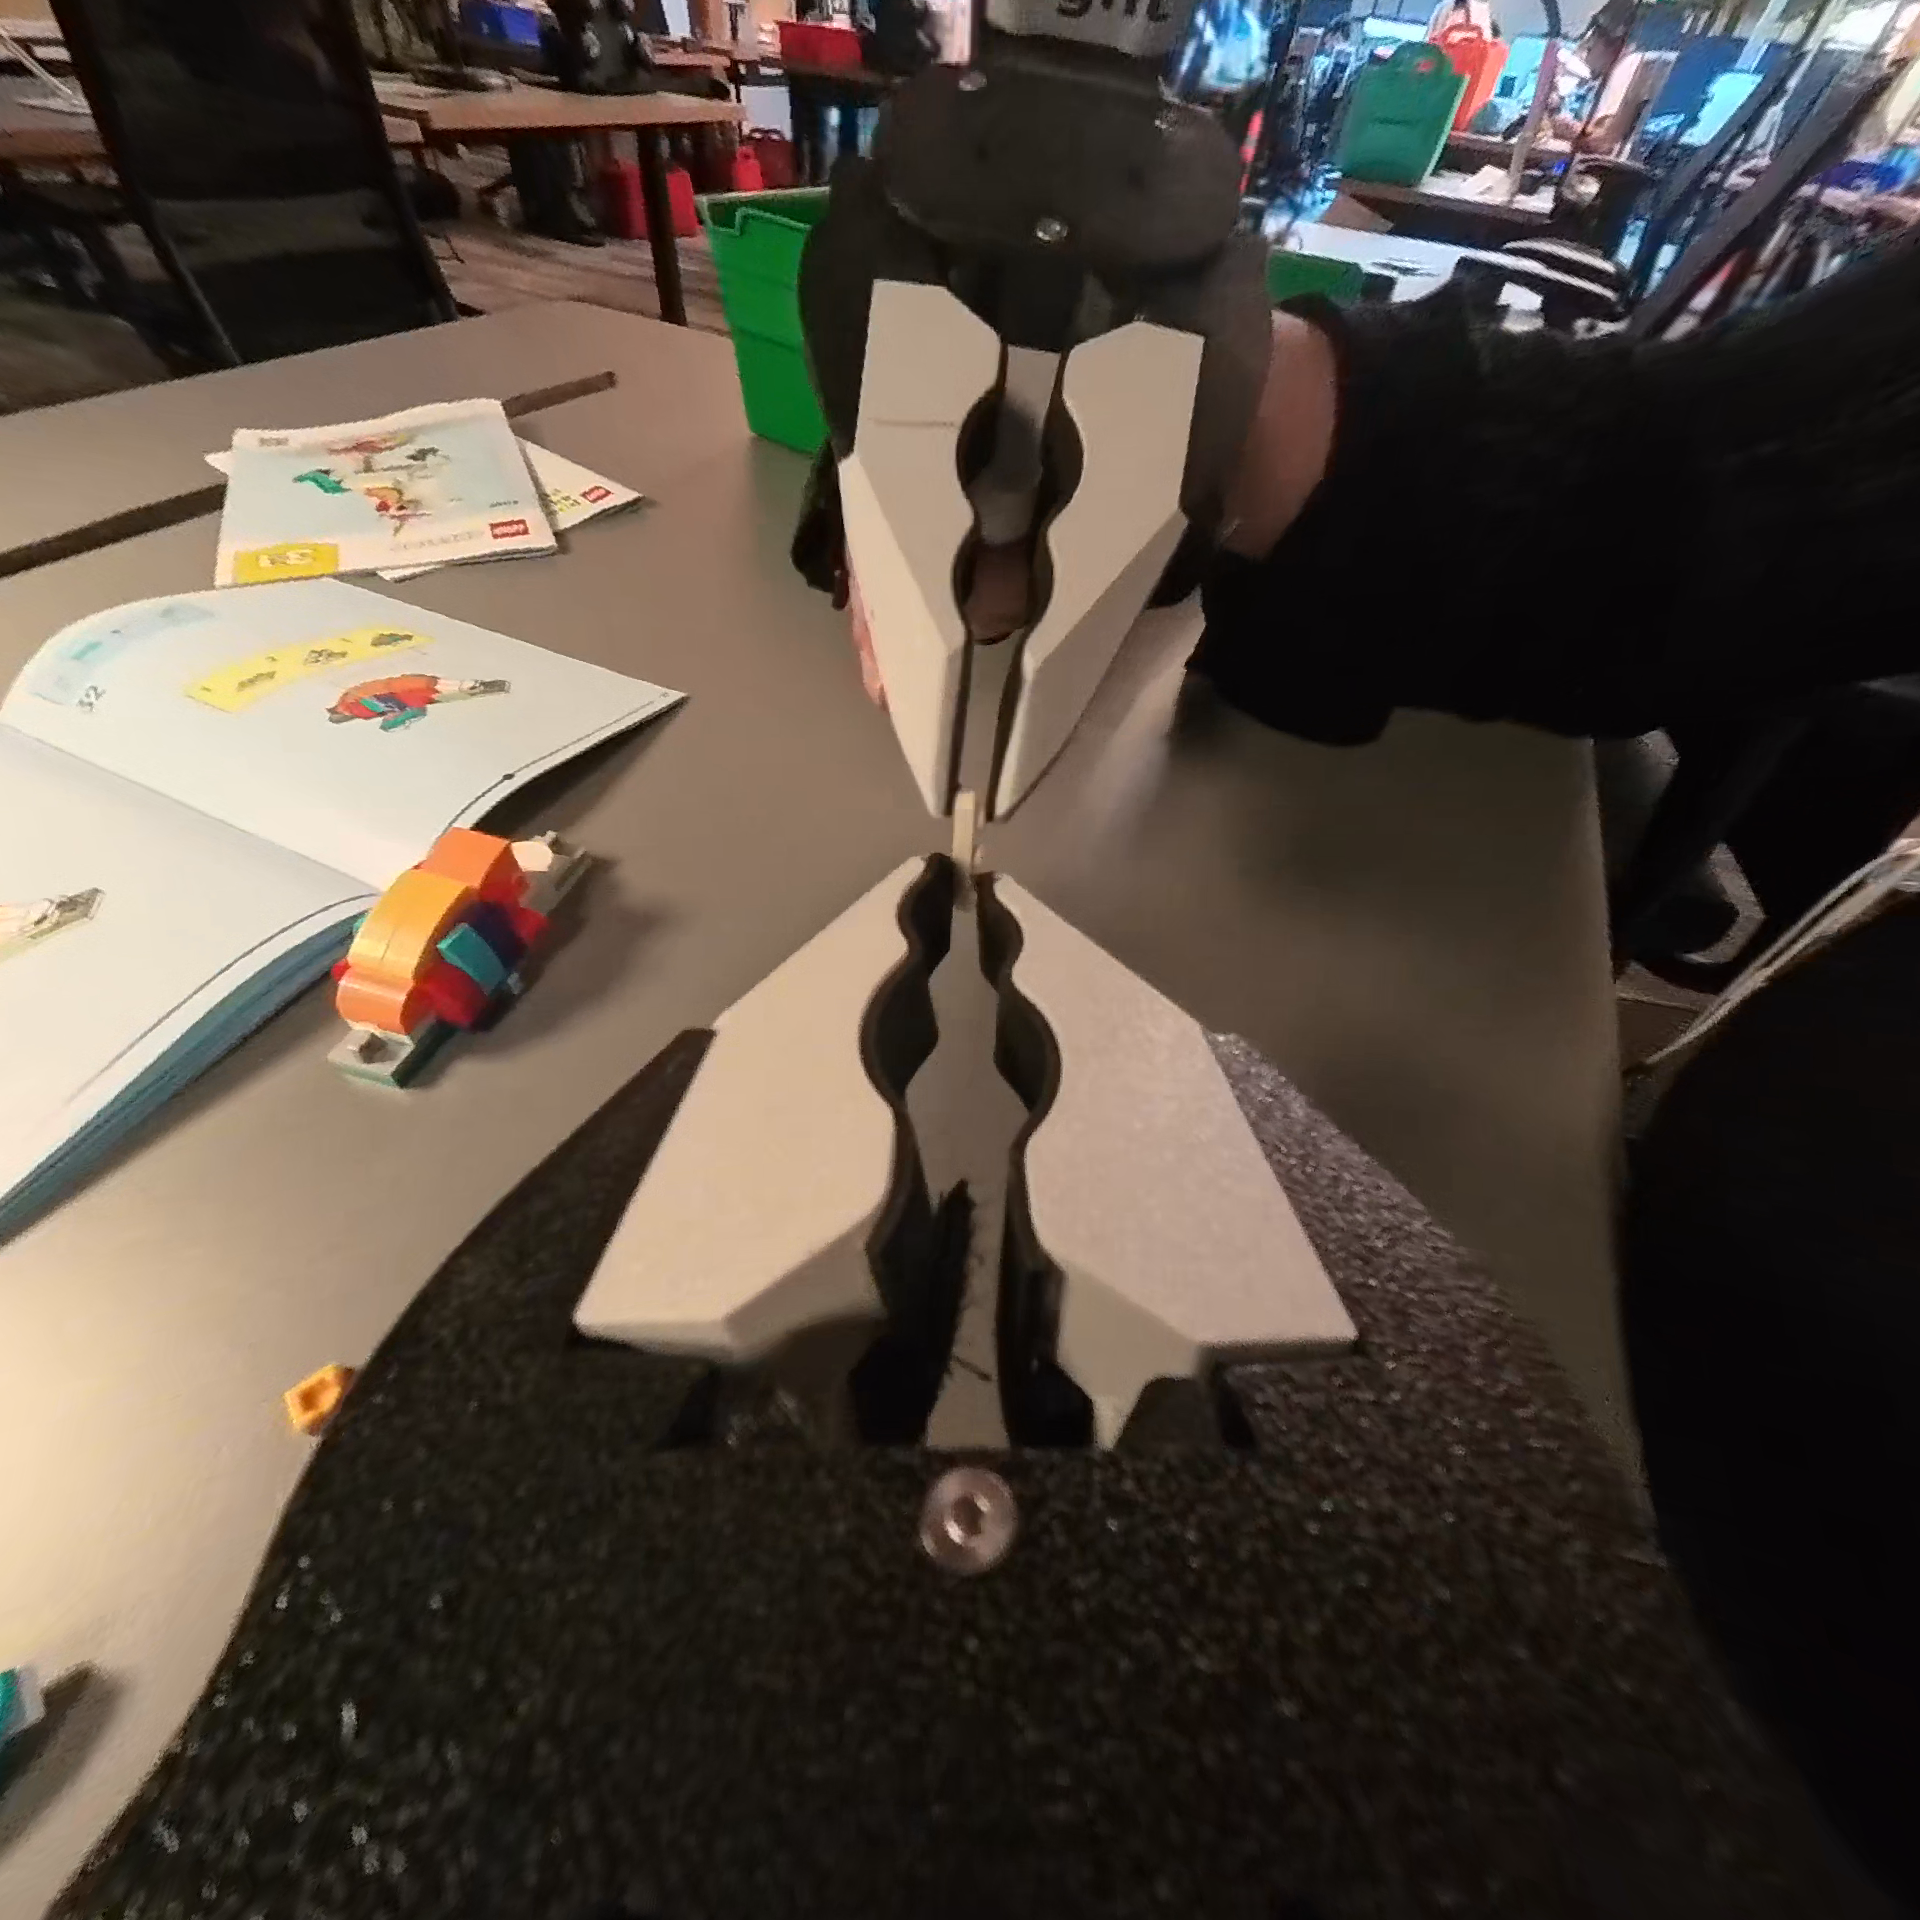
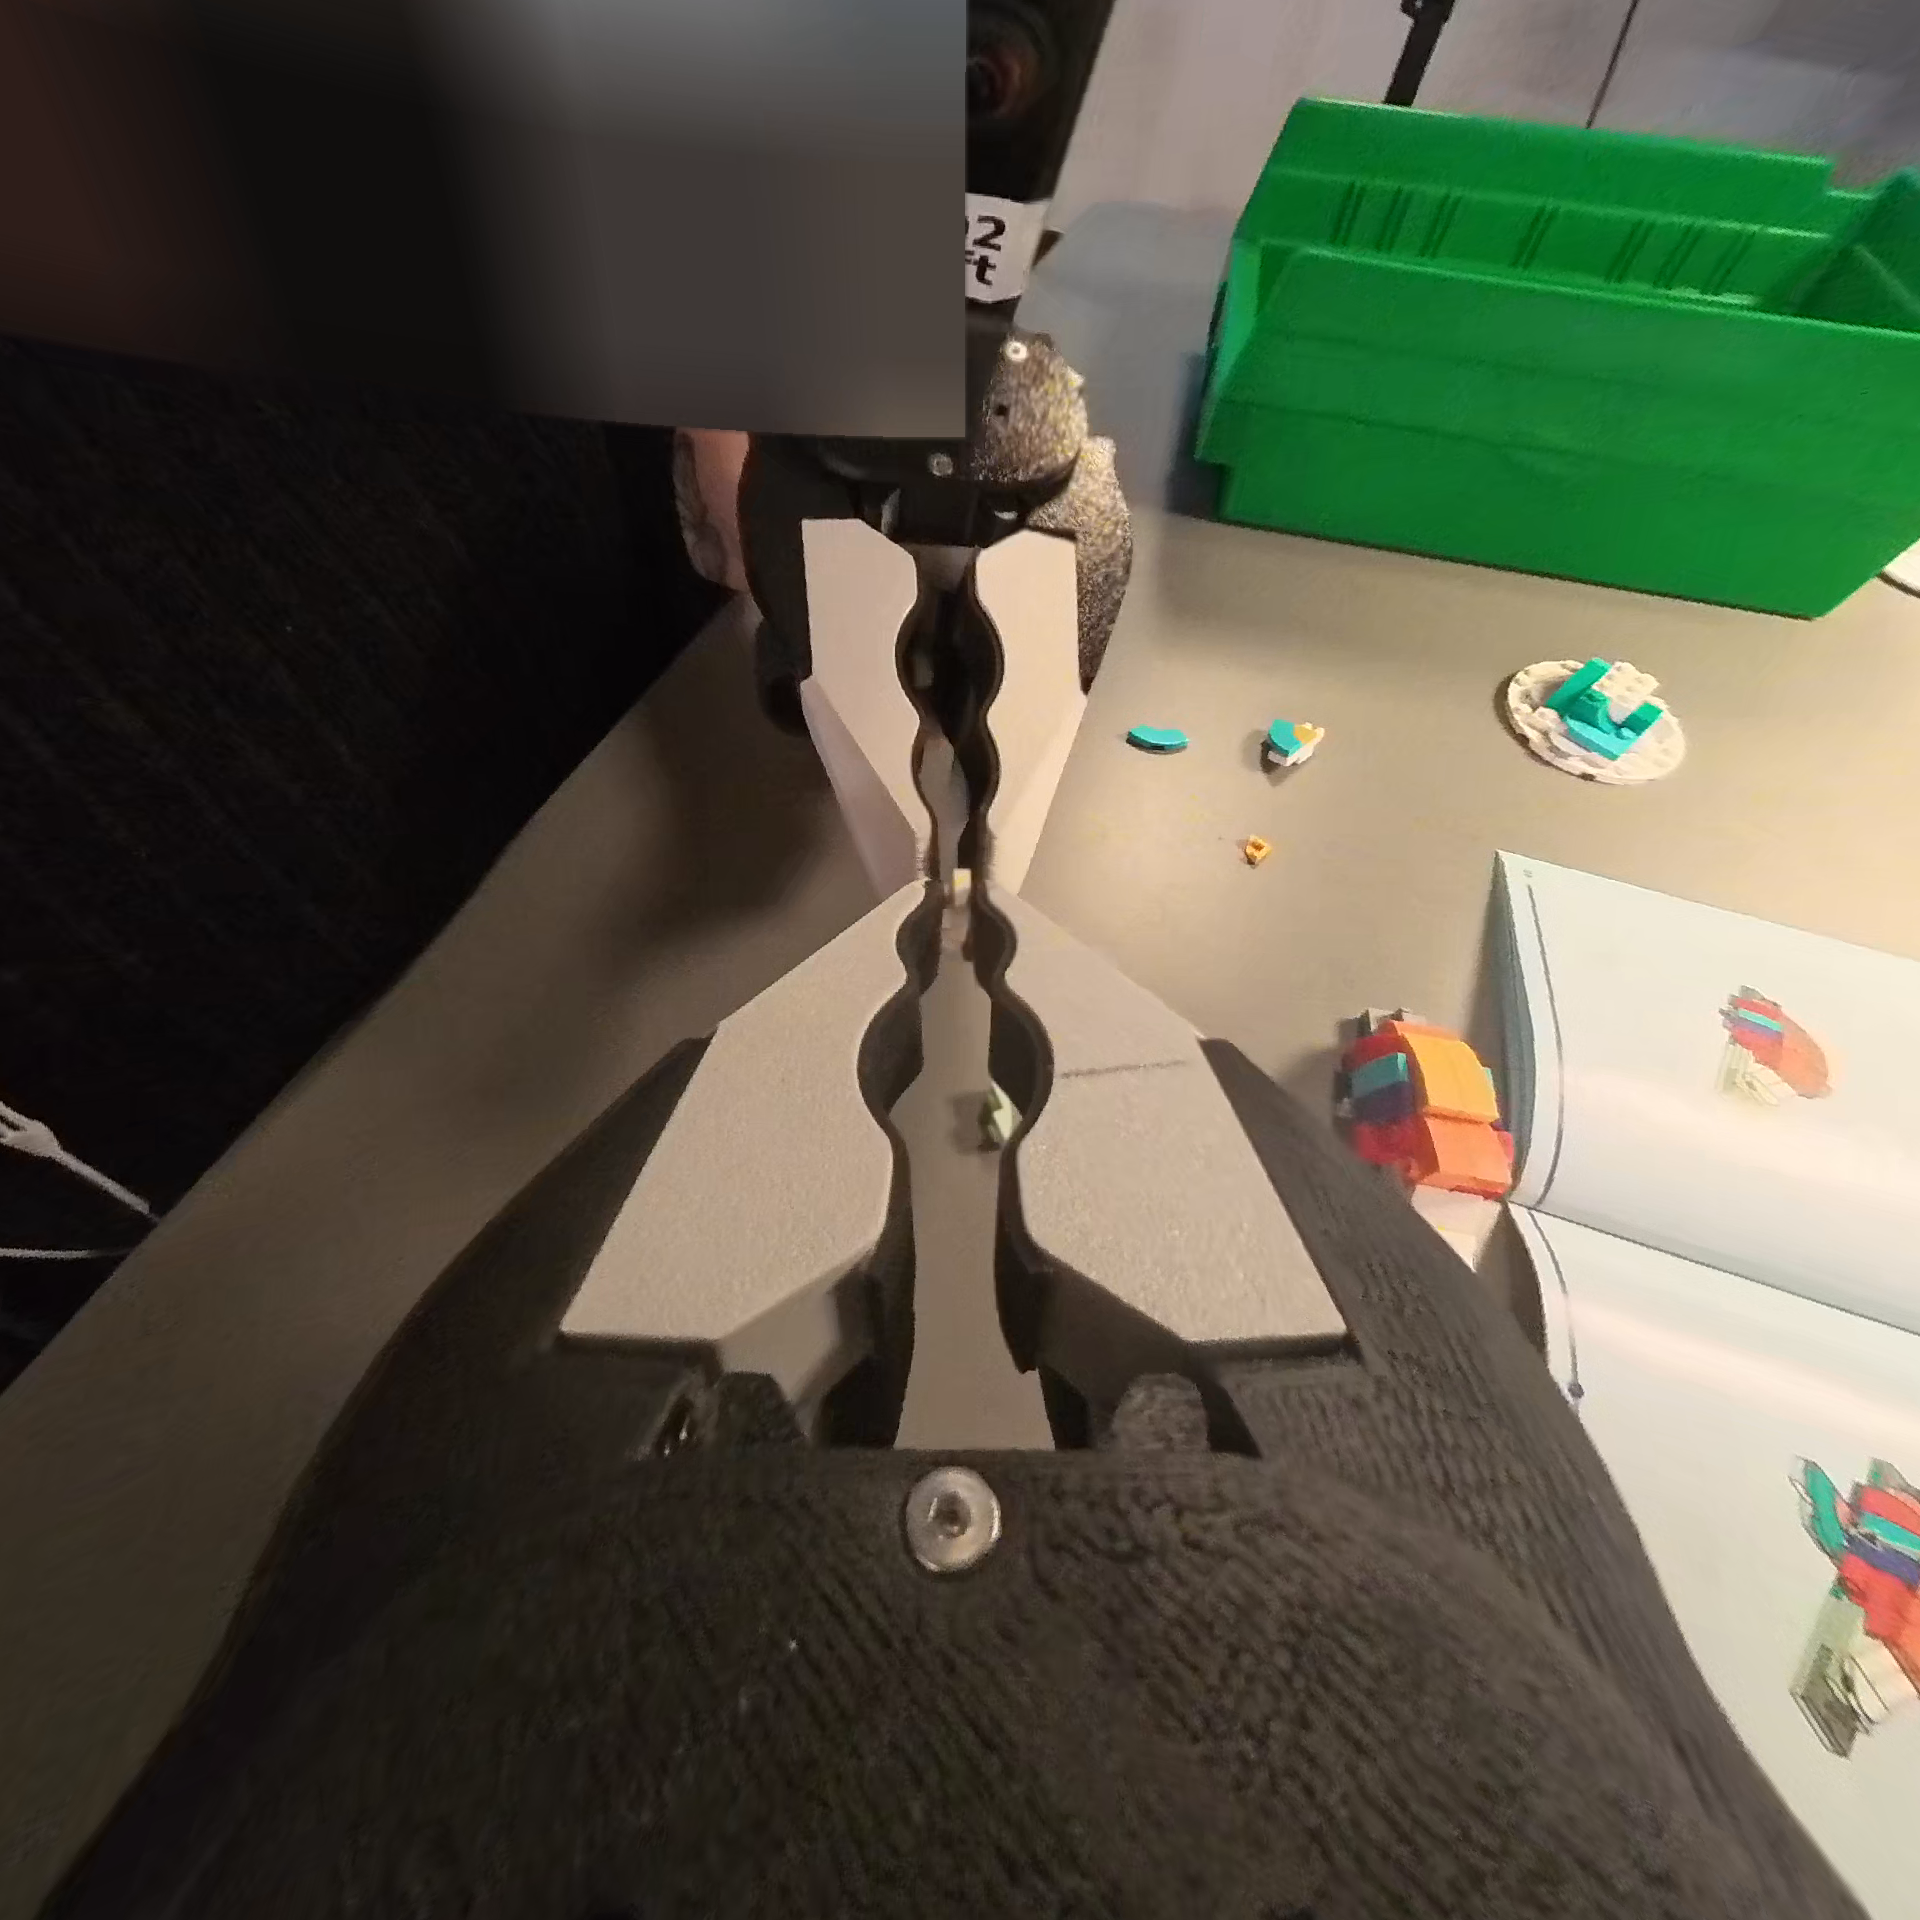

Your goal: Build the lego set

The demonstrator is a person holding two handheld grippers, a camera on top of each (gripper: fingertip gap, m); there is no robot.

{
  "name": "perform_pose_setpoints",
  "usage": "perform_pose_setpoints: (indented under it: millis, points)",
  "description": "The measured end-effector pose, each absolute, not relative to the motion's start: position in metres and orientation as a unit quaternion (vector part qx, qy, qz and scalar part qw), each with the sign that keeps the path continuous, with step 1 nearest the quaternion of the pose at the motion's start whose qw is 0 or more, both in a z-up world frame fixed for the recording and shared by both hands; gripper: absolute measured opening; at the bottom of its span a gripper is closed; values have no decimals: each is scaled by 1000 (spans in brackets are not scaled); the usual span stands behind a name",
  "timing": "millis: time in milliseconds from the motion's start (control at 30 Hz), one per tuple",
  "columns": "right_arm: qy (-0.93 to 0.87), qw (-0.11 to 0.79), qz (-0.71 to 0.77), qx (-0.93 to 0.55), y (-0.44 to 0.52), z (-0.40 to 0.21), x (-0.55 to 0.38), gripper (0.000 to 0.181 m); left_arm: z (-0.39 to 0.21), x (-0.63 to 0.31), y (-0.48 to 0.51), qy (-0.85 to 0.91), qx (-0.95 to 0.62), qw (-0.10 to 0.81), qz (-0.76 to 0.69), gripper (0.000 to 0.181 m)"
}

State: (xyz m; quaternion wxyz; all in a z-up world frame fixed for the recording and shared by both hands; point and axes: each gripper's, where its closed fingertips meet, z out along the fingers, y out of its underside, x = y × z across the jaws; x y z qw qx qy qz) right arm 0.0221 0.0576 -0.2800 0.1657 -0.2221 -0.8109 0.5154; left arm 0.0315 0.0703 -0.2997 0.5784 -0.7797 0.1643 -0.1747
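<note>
A small cream lego piece (image 1: 968, 844) is pinched between the tips of both grippers, above the grey table (image 1: 1299, 935). My left gripper (image 1: 961, 885) is shut on its near end. My right gripper (image 1: 972, 812) comes in from the far side, tip to tip, and is shut on the other end. In the right wrist view the same piece (image 2: 958, 886) sits between my right gripper (image 2: 956, 902) and the left gripper (image 2: 951, 860). The partly built orange, red and teal model (image 1: 447, 945) lies on its side by the open instruction book (image 1: 208, 810). It also shows in the right wrist view (image 2: 1423, 1112).
A green bin (image 2: 1558, 416) stands at the back. Loose on the table are a teal curved piece (image 2: 1156, 738), a small teal-and-white assembly (image 2: 1291, 740), a tiny orange piece (image 2: 1257, 850), a pale green piece (image 2: 987, 1117) and a round white plate with teal bricks (image 2: 1595, 727). Two closed booklets (image 1: 384, 499) lie farther back. My left and right fingertips are right by each other.
</note>
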Motion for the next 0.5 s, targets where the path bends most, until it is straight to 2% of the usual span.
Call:
perform_pose_setpoints:
  millis: [233, 367, 500]
  points:
    - [-828, 152, 498, -209, 62, -286, 25, 3, -305, 28, 76, 132, -794, 569, -167, 5]
    - [-854, 131, 459, -207, 69, -311, 28, 3, -332, 25, 73, 149, -842, 506, -117, 27]
    - [-873, 113, 434, -193, 67, -331, 30, 3, -351, 28, 73, 151, -872, 454, -108, 33]
